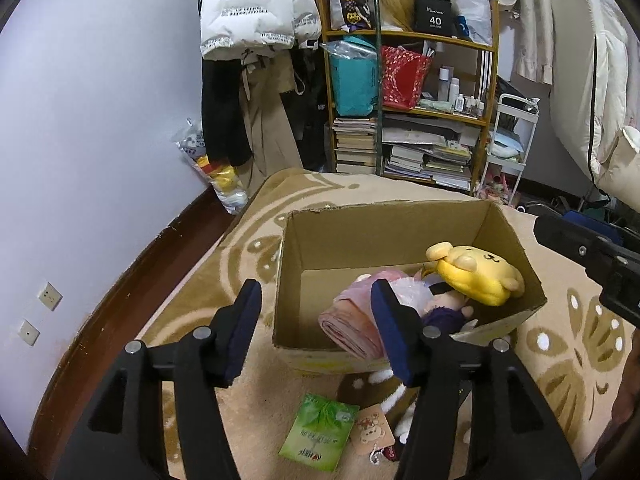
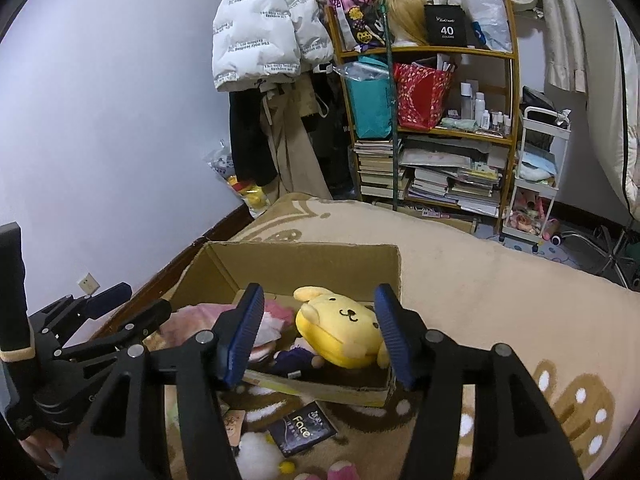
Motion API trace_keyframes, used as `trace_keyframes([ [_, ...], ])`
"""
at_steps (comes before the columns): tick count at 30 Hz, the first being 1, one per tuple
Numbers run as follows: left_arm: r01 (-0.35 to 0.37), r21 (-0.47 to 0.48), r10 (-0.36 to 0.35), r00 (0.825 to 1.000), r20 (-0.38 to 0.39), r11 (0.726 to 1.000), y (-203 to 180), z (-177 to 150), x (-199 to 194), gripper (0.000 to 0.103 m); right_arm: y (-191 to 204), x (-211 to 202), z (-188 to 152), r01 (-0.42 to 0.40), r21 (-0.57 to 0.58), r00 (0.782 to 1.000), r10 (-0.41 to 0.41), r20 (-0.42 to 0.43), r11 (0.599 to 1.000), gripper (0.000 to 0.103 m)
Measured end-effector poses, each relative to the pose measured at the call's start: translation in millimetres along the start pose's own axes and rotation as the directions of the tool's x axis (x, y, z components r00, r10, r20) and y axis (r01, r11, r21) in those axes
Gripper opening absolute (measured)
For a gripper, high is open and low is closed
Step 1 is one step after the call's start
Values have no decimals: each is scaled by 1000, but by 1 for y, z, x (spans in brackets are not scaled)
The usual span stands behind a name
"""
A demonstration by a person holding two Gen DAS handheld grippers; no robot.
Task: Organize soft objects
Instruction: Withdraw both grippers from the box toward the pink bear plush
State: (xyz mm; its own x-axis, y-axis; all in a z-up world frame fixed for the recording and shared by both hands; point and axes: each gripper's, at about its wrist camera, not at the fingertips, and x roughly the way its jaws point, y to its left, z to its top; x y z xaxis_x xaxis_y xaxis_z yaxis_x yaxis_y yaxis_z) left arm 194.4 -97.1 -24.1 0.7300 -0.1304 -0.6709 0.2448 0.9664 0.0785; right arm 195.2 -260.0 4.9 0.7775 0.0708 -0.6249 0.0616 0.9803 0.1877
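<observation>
**Both grippers empty above the toy box, more plush waiting on the rug**

Nearest the cameras, the left gripper (image 1: 316,332) and the right gripper (image 2: 316,336) both hang with their blue-padded fingers spread wide apart and nothing between them. Just below them, on the beige patterned rug (image 2: 500,308), loose items lie at the near side of the box: a green printed sachet (image 1: 318,436), a dark packet marked "Face" (image 2: 302,432), a white fluffy plush toy (image 2: 258,454) with a cardboard hang tag (image 1: 370,432), and something pink at the bottom edge of the right wrist view, too cropped to identify.

Beyond these stands the open brown cardboard box (image 1: 384,228). Inside it, a rolled pink cloth (image 1: 352,328) leans against the near wall, a purple-dressed doll (image 2: 296,358) lies in the middle, and a yellow dog-faced plush (image 2: 340,332) rests on top toward the right.

The next step is probably picking up the white plush. It would go best by lowering one gripper straight over the body, closing on the thick stuffing rather than on the tag or a limb, then lifting clear of the near box wall before releasing over the bare left half.

Far behind, a wooden bookshelf (image 1: 408,120) stacked with books stands beside hanging coats.
</observation>
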Motion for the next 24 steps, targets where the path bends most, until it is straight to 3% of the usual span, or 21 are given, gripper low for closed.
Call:
trace_keyframes([
  [5, 4, -2, -4, 1000, -3, 1000, 1, 0, -17, 67, 2, -18, -4, 2, 14, 1000, -2, 12, 1000, 89],
  [10, 8, 19, -8, 1000, 3, 1000, -1, -4, -36, 78, 1, -27, -6, 14, 41, 1000, -15, 24, 999, 103],
  [18, -22, 14, 22, 1000, -7, 1000, 4, -18, -58, 96, -5, -40, -15, 26, 90, 1000, -25, -17, 996, 103],
  [24, -16, -9, 16, 999, -42, 1000, 9, -32, -64, 98, -5, -54, -25, 32, 114, 999, -28, -35, 993, 103],
])
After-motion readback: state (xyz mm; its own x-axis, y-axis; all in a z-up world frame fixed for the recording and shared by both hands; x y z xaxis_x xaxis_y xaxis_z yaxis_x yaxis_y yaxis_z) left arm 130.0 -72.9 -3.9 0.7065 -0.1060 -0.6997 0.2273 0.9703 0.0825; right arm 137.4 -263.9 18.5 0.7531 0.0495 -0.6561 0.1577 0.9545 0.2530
